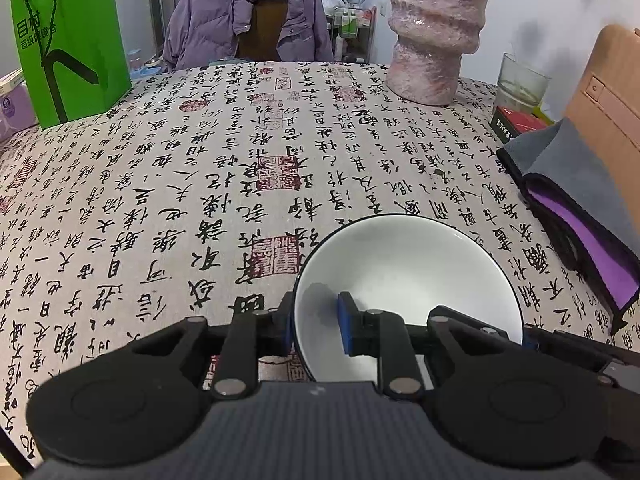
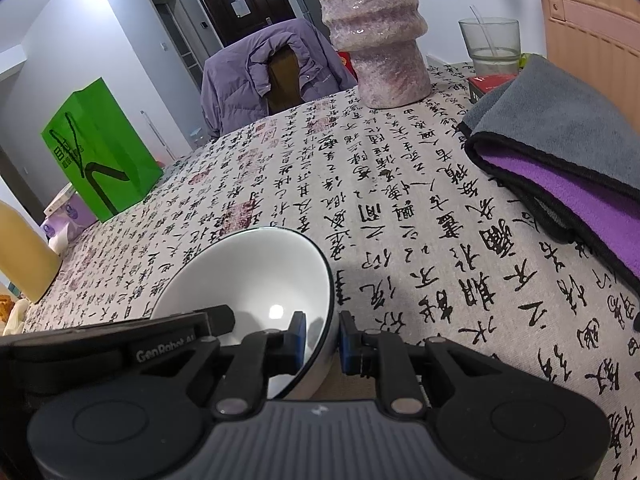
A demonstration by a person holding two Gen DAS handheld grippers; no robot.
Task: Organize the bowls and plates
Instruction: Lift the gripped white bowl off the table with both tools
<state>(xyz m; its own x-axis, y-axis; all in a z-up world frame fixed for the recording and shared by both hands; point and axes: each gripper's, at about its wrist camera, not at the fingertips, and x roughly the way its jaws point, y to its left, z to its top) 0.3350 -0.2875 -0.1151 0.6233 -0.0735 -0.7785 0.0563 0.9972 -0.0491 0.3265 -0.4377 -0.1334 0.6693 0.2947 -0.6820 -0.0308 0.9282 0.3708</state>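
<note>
One white bowl (image 1: 408,272) with a thin dark rim sits low over the calligraphy-print tablecloth (image 1: 240,168); I cannot tell whether it rests on the cloth. My left gripper (image 1: 316,324) is shut on its left rim, one blue pad inside and one outside. In the right wrist view the same bowl (image 2: 248,276) is tilted, and my right gripper (image 2: 323,342) is shut on its right rim in the same way. The left tool's black body (image 2: 100,344) shows at the bowl's left side.
A pink ridged vase (image 1: 436,28) stands at the back. A folded grey and purple cloth (image 1: 580,208) lies right, with a glass (image 1: 520,80) and a red box (image 1: 520,120) behind it. A green paper bag (image 1: 72,40) stands back left. A chair with a purple jacket (image 1: 248,16) is beyond the table.
</note>
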